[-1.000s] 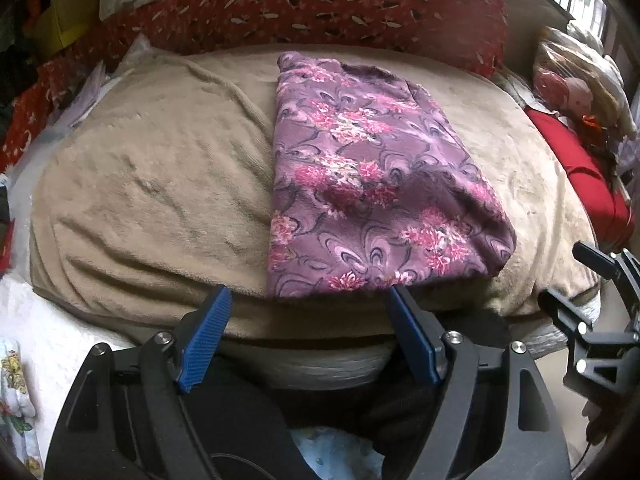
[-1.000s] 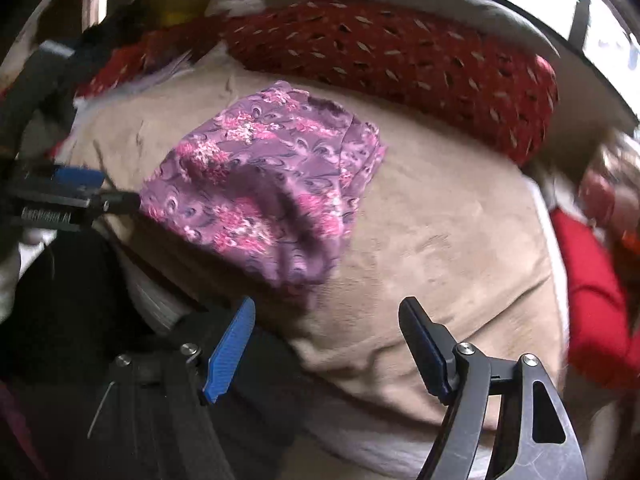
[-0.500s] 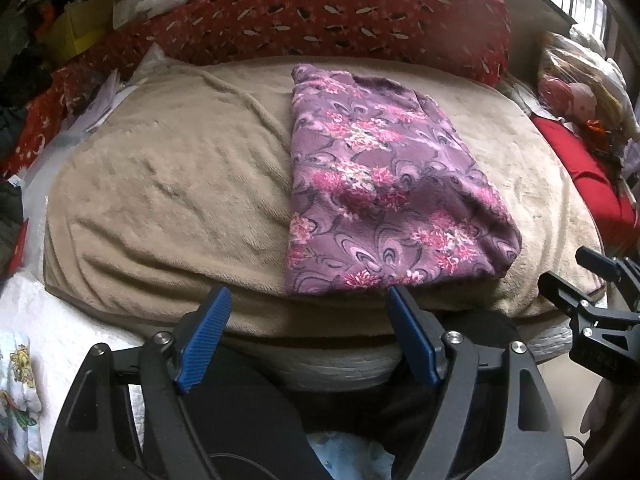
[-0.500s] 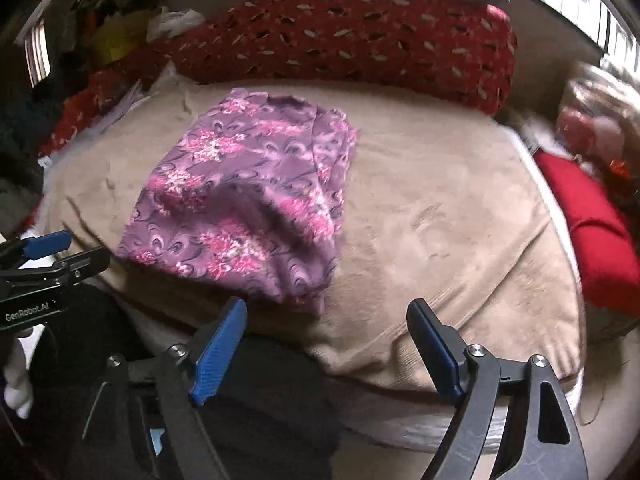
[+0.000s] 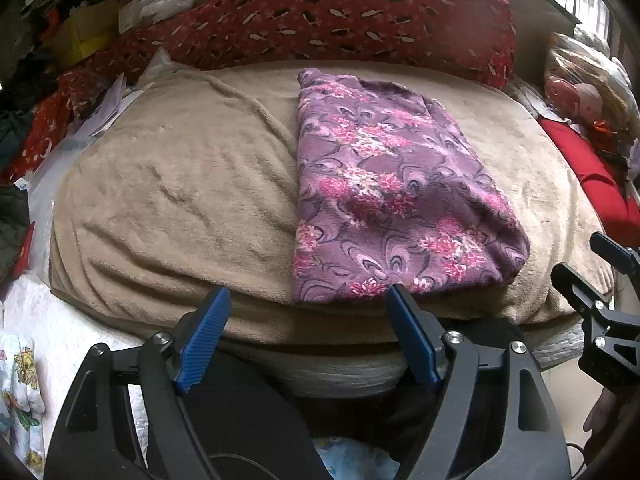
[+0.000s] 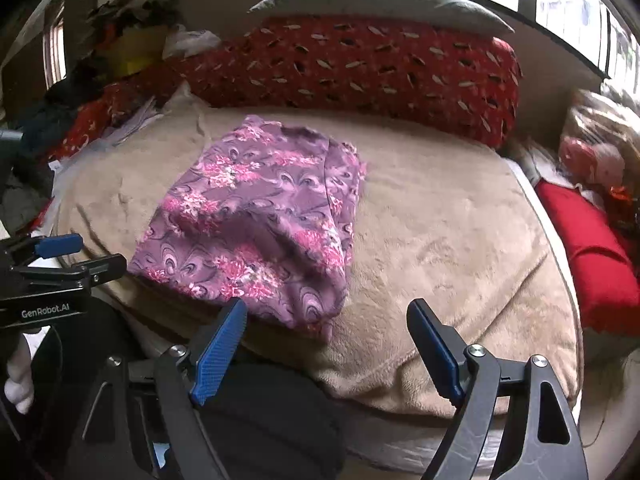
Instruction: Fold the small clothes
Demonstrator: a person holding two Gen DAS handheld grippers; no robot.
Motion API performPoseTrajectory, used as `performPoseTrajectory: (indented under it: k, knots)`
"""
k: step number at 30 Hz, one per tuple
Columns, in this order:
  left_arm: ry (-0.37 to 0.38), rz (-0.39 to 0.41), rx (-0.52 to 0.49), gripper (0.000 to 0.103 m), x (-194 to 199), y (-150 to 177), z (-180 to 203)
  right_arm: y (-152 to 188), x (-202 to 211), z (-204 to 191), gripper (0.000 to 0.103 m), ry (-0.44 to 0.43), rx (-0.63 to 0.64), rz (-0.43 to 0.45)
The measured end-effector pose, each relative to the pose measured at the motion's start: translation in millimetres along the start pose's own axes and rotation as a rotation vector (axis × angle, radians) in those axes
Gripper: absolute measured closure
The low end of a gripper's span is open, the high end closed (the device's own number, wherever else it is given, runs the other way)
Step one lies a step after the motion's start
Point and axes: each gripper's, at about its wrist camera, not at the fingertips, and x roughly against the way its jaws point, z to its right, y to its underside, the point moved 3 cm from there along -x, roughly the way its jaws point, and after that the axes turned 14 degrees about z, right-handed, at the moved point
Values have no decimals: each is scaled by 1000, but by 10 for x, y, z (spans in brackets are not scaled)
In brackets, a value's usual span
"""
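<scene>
A purple floral garment (image 5: 384, 188) lies folded into a long rectangle on the beige blanket (image 5: 180, 184), its near edge at the bed's front. It also shows in the right wrist view (image 6: 260, 228). My left gripper (image 5: 308, 312) is open and empty, just short of the garment's near left corner. My right gripper (image 6: 328, 324) is open and empty, just short of the garment's near right corner. Each gripper shows at the edge of the other's view: the right one (image 5: 600, 276) and the left one (image 6: 76, 256).
A long red patterned pillow (image 5: 340, 16) lies along the back of the bed, with a grey pillow (image 6: 380, 4) behind it. A red cushion (image 6: 592, 256) and bags lie at the right. Cluttered clothes and papers (image 5: 100, 108) lie at the left.
Both grippers have drawn back and up from the garment, which stays lying folded. The right wrist view has swung to face the bed squarely.
</scene>
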Motion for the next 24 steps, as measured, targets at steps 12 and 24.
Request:
performPoseTrajectory:
  k: [12, 24]
  knots:
    - [-40, 13, -20, 23, 77, 58, 44, -14, 13, 51, 19, -35, -39, -6]
    - [-60, 39, -54, 23, 219, 40, 145, -82, 188, 128, 11, 22, -35, 55]
